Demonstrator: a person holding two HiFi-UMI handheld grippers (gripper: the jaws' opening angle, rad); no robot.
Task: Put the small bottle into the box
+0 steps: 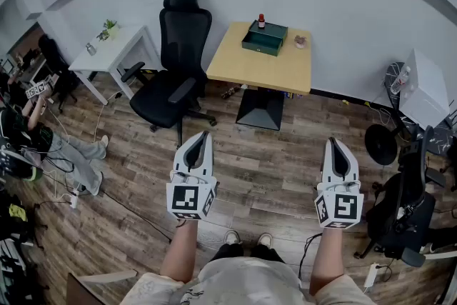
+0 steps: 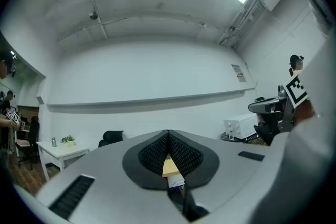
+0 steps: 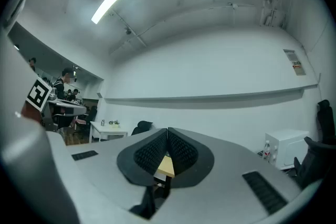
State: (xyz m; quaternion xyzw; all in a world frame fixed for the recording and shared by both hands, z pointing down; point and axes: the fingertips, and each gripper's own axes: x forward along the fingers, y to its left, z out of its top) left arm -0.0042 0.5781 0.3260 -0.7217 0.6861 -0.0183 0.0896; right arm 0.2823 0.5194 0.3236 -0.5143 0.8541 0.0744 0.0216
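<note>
The light wooden table (image 1: 260, 69) carries a dark green box (image 1: 264, 39), a small red-capped bottle (image 1: 261, 22) at the box's far edge, and a small pinkish object (image 1: 300, 41) beside it.

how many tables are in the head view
2: a wooden table under the green box, and a white table left of it. Others may be hidden at the left edge.

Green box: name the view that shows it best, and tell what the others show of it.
Head view: the box lies whole on the far table. Both gripper views show only a sliver of that table, no box.
</note>
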